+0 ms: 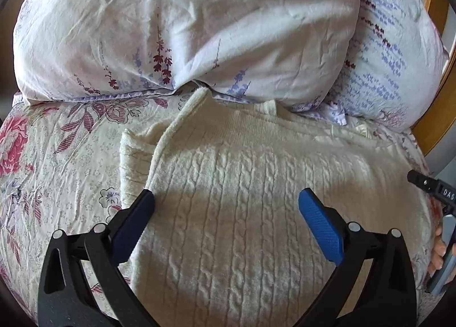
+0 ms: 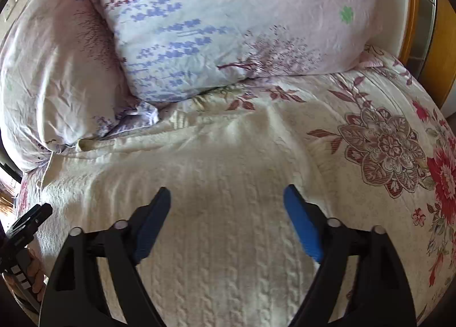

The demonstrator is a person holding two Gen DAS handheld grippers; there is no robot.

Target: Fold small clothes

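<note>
A cream cable-knit sweater (image 1: pixel 242 179) lies flat on the floral bedspread; it also fills the middle of the right wrist view (image 2: pixel 213 184). One sleeve (image 1: pixel 136 156) is folded in along its left side. My left gripper (image 1: pixel 226 198) is open and empty, hovering over the sweater's left part, its left finger above the sweater's left edge. My right gripper (image 2: pixel 227 194) is open and empty over the sweater's right part. Nothing is held.
Two large floral pillows (image 1: pixel 185 22) (image 2: pixel 228 22) lie just beyond the sweater, touching its far edge. The floral bedspread (image 1: pixel 57 156) (image 2: pixel 384 141) extends left and right. A wooden bed frame (image 1: pixel 439 76) runs along the right.
</note>
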